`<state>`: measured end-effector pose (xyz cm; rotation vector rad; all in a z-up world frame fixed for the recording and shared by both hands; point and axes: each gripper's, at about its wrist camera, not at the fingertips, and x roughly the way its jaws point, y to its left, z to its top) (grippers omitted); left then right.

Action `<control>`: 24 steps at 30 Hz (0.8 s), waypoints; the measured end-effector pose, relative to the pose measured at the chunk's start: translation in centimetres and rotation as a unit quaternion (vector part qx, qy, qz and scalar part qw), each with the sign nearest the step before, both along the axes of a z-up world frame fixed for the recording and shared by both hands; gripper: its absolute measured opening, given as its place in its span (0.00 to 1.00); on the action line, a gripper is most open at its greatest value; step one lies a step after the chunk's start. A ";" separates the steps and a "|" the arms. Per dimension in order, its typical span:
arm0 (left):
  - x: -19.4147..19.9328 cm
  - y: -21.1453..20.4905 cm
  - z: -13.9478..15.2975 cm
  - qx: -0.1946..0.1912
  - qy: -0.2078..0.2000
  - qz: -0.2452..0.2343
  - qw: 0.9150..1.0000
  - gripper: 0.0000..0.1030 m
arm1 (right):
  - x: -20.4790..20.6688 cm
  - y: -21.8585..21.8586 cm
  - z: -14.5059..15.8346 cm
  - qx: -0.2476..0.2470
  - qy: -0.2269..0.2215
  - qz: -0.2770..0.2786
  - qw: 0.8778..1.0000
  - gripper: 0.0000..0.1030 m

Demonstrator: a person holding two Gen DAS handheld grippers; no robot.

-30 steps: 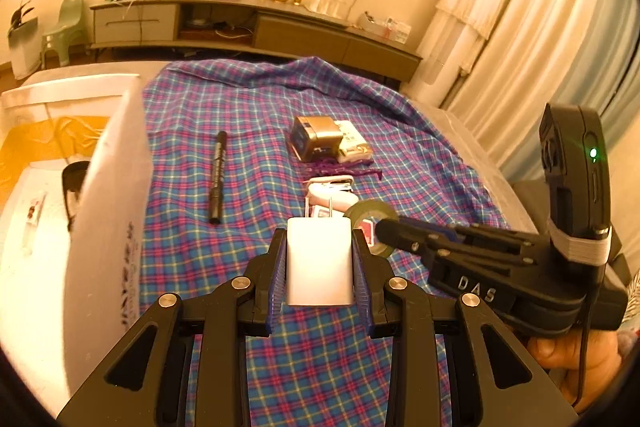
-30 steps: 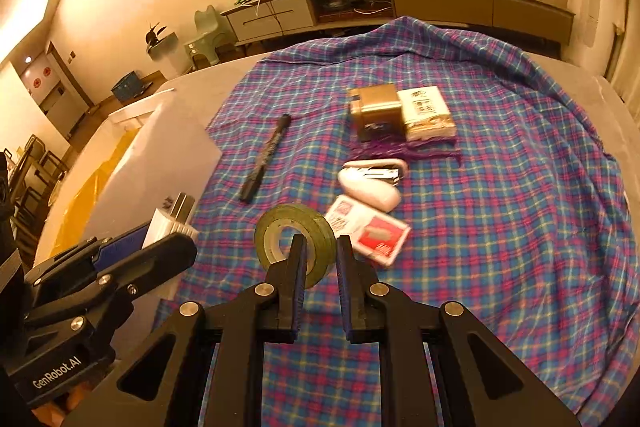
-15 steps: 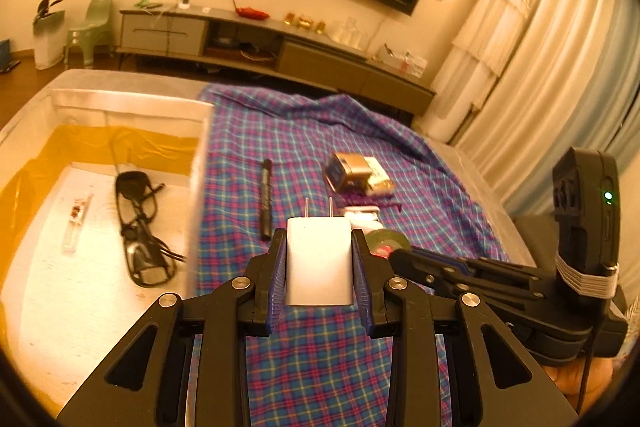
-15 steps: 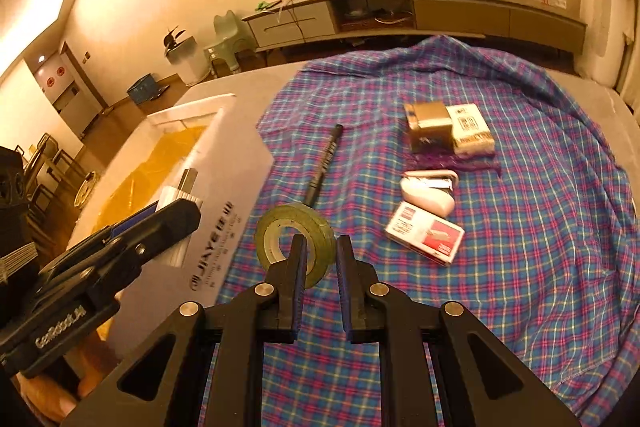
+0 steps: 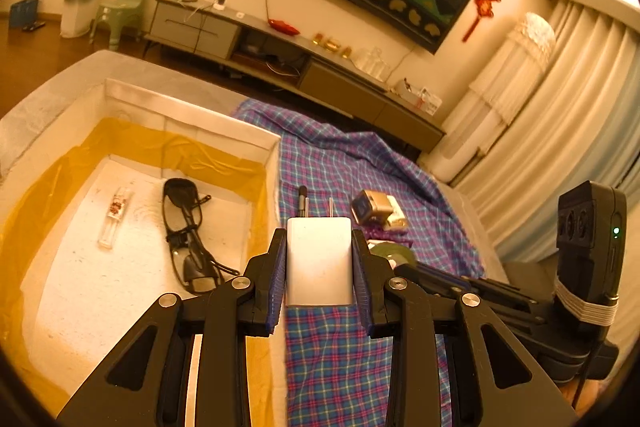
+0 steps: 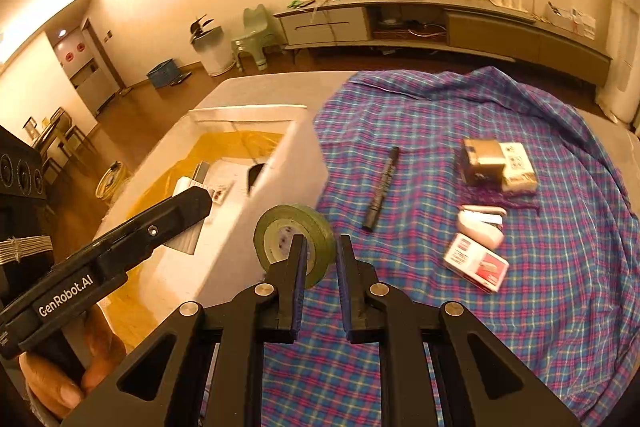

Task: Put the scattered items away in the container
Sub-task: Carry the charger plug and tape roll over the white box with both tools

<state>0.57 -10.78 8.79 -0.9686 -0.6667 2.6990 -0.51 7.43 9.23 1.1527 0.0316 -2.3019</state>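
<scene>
Left hand-held gripper [image 5: 319, 259] is clamped on a white charger plug [image 5: 319, 259], prongs pointing up toward 12 o'clock, held above the right wall of the white container [image 5: 192, 125]. Inside the container, at about 9 o'clock from the plug, sit black glasses [image 5: 188, 239] and a small clear tube [image 5: 114, 217] on the white floor with its yellow lining.

Right hand-held gripper [image 6: 320, 259] is pinching the near side of a green tape roll [image 6: 294, 237], held up just beside the container's outer wall. On the plaid cloth [image 6: 560, 327], a black marker [image 6: 382, 183] lies around 1 o'clock from the roll, with a brown box [image 6: 482, 163], a white stapler-looking thing [image 6: 480, 227] and a red-and-white card pack [image 6: 476, 263] off toward 2 to 3 o'clock.
</scene>
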 end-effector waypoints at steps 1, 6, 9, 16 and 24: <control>0.1 -0.3 0.1 0.000 0.000 0.003 1.000 0.31 | 0.0 -0.5 0.2 0.001 0.002 0.005 1.000 0.16; -0.1 -2.4 -0.2 0.003 -0.012 0.024 1.000 0.31 | 0.2 -3.2 0.8 0.005 0.007 0.027 1.000 0.16; -0.2 -3.6 -0.4 0.002 -0.020 0.034 0.999 0.31 | 0.4 -4.8 1.0 0.008 0.008 0.041 0.999 0.16; 0.0 -6.5 -0.5 -0.019 -0.032 0.052 0.998 0.31 | 0.3 -8.3 0.8 0.021 0.009 0.065 0.998 0.16; -0.5 -9.6 -1.6 -0.029 -0.063 0.063 0.996 0.31 | 0.0 -11.4 -0.1 0.045 0.010 0.085 0.995 0.16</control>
